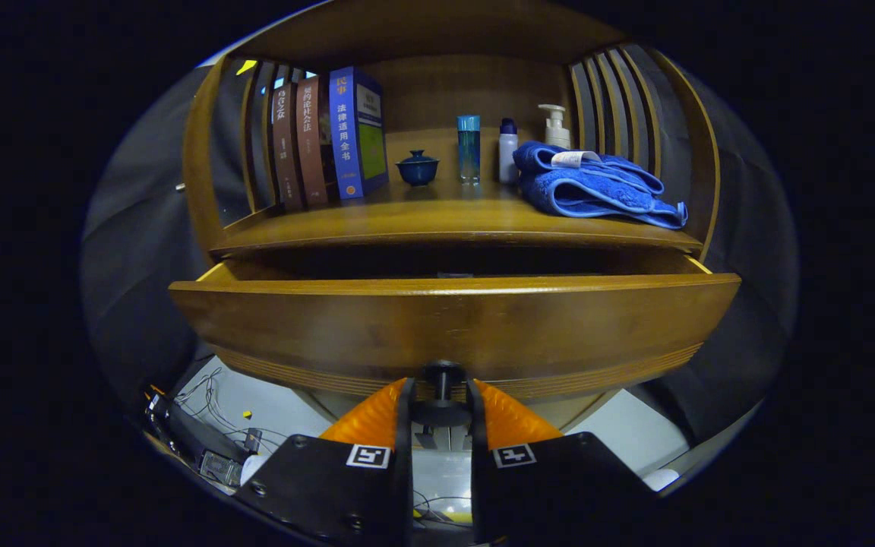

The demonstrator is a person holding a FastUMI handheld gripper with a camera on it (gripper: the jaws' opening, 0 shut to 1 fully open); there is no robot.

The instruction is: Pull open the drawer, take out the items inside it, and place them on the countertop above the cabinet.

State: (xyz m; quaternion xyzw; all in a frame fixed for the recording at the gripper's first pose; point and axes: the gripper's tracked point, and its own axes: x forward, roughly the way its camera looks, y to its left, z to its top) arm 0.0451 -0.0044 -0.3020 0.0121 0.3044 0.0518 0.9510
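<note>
A wooden drawer (453, 327) stands partly pulled out of the cabinet, its front panel close ahead of me. Its dark round knob (443, 374) sits between my fingers, and my gripper (442, 391) is shut on it, both fingers pressing its sides. The drawer's inside shows as a dark gap behind the front panel; what lies in it is hidden. Above the gap runs the wooden countertop (407, 216).
On the countertop stand upright books (327, 140) at the left, a blue lidded cup (417, 167), a blue glass bottle (469, 148), a small white bottle (508, 150), a pump bottle (556, 125) and a folded blue towel (593, 186). Cables (210, 410) lie on the floor below.
</note>
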